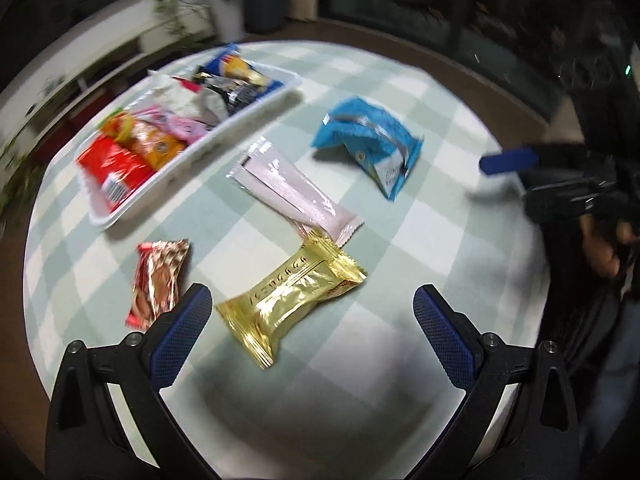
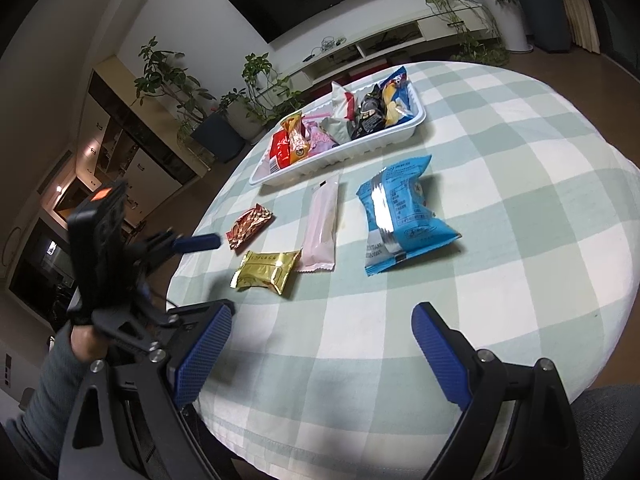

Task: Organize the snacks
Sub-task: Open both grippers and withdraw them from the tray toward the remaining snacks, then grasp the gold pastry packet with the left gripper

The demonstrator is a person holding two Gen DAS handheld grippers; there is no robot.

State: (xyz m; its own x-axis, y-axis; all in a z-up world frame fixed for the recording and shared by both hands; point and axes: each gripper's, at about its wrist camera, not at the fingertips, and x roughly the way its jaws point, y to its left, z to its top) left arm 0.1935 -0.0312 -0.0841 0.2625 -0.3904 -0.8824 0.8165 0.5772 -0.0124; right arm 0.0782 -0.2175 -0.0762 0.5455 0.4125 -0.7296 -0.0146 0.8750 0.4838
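Observation:
In the left wrist view my left gripper (image 1: 312,292) is open, hovering over a gold packet (image 1: 292,304) that lies on the cloth; its pads do not touch it. A red foil packet (image 1: 158,280) lies just left of the left finger. Beyond are a long pink packet (image 1: 296,192) and a blue bag (image 1: 372,146). The white tray (image 1: 192,152) at the far left holds several snacks. My right gripper (image 2: 322,312) is open over bare cloth near the table's front edge, with the blue bag (image 2: 404,216), pink packet (image 2: 322,228) and gold packet (image 2: 266,274) ahead.
The round table carries a green-and-white checked cloth (image 2: 500,184); its edge curves close by my right gripper. A hand (image 2: 82,340) holds the left gripper at the table's left side. Potted plants (image 2: 256,80), a low cabinet and a wall screen stand behind.

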